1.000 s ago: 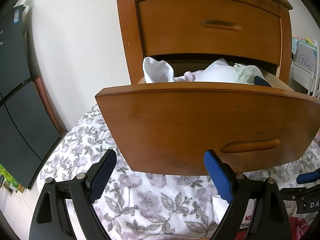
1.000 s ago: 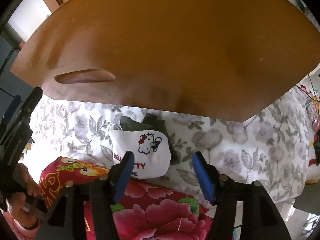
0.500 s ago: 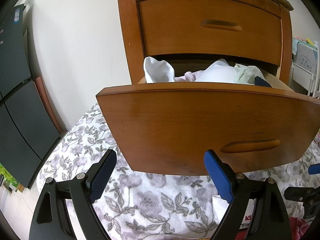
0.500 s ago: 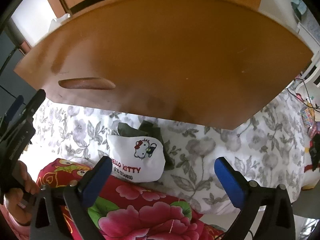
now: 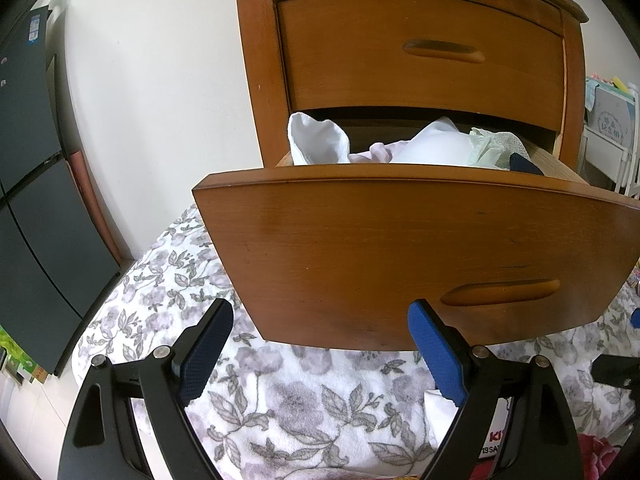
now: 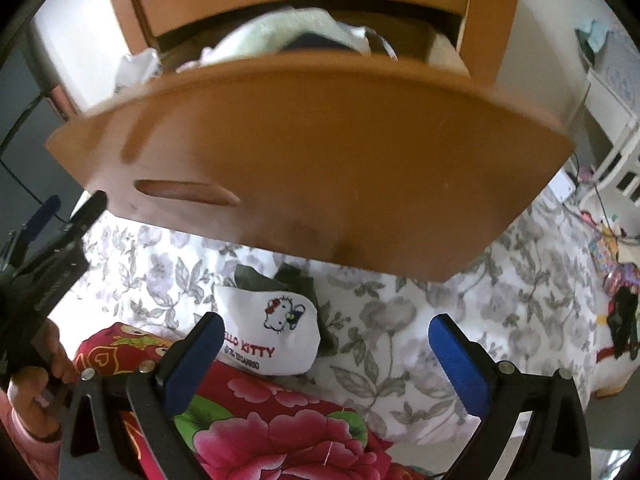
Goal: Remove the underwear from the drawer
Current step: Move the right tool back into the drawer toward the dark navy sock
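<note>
The lower wooden drawer (image 5: 400, 248) stands pulled out, heaped with white and pale garments (image 5: 432, 148) and one dark piece. My left gripper (image 5: 320, 316) hovers below the drawer front, open, nothing between its blue pads. A white Hello Kitty underwear (image 6: 276, 332) lies on the bed on top of a dark green garment (image 6: 256, 276). Just above and in front of it, my right gripper (image 6: 326, 324) is open wide and empty, apart from the cloth. The drawer (image 6: 312, 160) hangs over that spot. A hand (image 6: 36, 384) holds the left gripper's handle at the left edge.
A white bedspread with grey flowers (image 5: 280, 392) covers the bed under the drawer. A red flowered blanket (image 6: 280, 420) lies nearest me. The upper drawer (image 5: 424, 48) is closed. A dark cabinet (image 5: 32, 200) stands left, a white shelf (image 6: 612, 152) right.
The right gripper's jaws spread wide and it rose and tipped up, bringing the drawer's contents into view. The Hello Kitty underwear stays on the bed. The left gripper kept still.
</note>
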Demonstrator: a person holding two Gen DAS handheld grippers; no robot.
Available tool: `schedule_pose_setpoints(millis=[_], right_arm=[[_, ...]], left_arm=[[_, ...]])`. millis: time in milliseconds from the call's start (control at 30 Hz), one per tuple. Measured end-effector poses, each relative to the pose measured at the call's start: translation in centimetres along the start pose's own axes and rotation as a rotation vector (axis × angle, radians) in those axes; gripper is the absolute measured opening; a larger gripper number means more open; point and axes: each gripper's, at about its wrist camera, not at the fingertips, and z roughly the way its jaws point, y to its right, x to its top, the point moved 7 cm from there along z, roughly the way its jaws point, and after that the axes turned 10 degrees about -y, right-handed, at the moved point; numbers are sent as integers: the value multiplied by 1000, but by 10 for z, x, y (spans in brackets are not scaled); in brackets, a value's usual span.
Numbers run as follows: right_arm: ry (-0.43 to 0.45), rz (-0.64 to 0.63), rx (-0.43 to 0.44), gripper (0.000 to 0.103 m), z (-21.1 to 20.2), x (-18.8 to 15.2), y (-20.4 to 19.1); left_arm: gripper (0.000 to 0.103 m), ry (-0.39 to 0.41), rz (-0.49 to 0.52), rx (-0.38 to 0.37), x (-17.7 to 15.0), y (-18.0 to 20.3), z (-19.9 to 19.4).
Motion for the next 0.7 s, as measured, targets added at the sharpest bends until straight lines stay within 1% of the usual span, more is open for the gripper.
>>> schedule_pose_setpoints(millis=[133,367,700], right_arm=[[53,-23,5,103,-16,3,-3],[137,-25,10,103,-51,11,-1],[359,-15,35,103,-130,45,-3]], left_arm=[[90,4,-4,-5,0,0,-1],[90,3,-14,-15,1,-3,-1],[90,6,-16,-16,2,-1,-2]])
